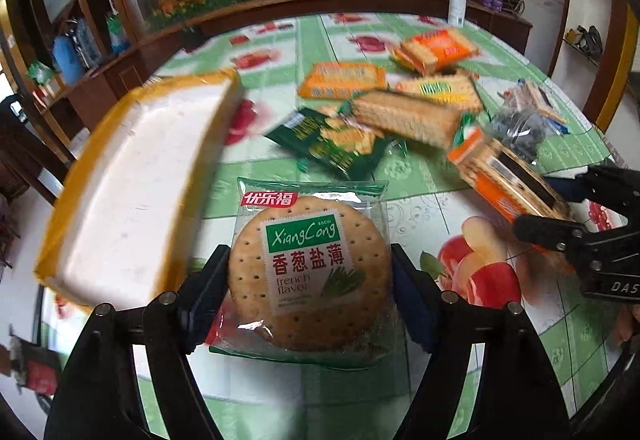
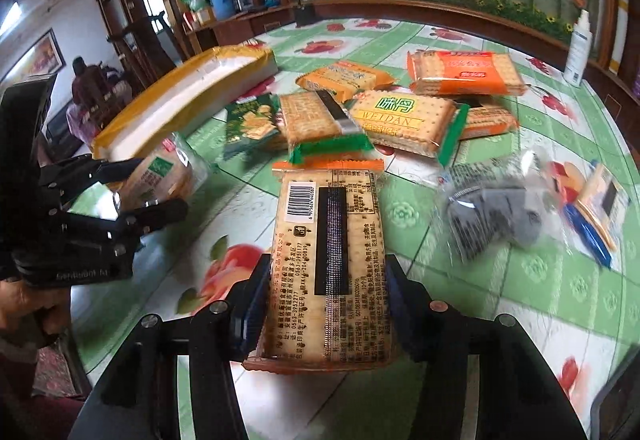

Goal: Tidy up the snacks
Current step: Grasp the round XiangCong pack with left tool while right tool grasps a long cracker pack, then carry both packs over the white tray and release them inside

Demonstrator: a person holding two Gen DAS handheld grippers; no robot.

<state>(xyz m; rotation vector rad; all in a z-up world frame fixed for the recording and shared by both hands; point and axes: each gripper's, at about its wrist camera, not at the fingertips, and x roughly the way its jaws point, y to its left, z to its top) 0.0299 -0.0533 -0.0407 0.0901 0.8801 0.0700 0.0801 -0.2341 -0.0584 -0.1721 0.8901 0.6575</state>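
Though gripped, cracker packet [image 2: 329,260] lengthwise forward

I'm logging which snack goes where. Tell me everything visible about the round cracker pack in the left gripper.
The round cracker pack is a clear plastic wrapper around a large round, tan, dotted cracker. A red brand tag sits at the top, with a green and white label reading XiangCong and french flavor. It is intact, label facing the camera, clamped at its sides between the left gripper fingers, above the table.
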